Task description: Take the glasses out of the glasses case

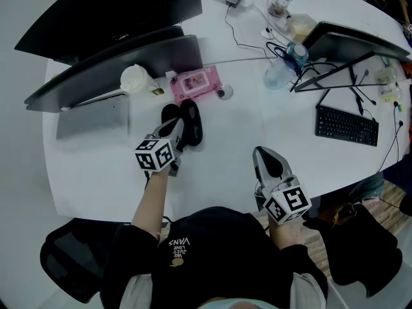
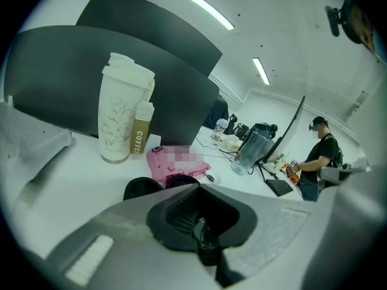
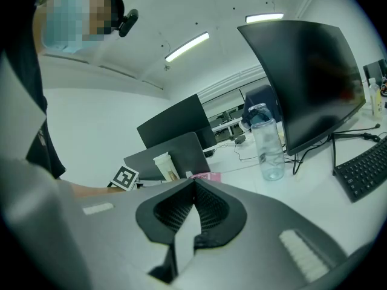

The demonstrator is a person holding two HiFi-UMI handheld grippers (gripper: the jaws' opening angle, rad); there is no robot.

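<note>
The glasses case (image 1: 192, 122) is lying near the middle of the frame on the white tabletop (image 1: 251, 124), just below a pink packet (image 1: 195, 82). It is showing as two black rounded lobes, so it may be lying open, though that cannot be told for sure. No glasses are showing anywhere outside it.

The left tongs (image 1: 178, 130) are reaching over the case's lower left edge with their jaws together and nothing visibly clamped between them. The right tongs (image 1: 260, 153) are idling well apart at lower right, jaws also together and empty.

The task is looking barely begun. Taking hold of the glasses and lifting them clear are both remaining.
</note>
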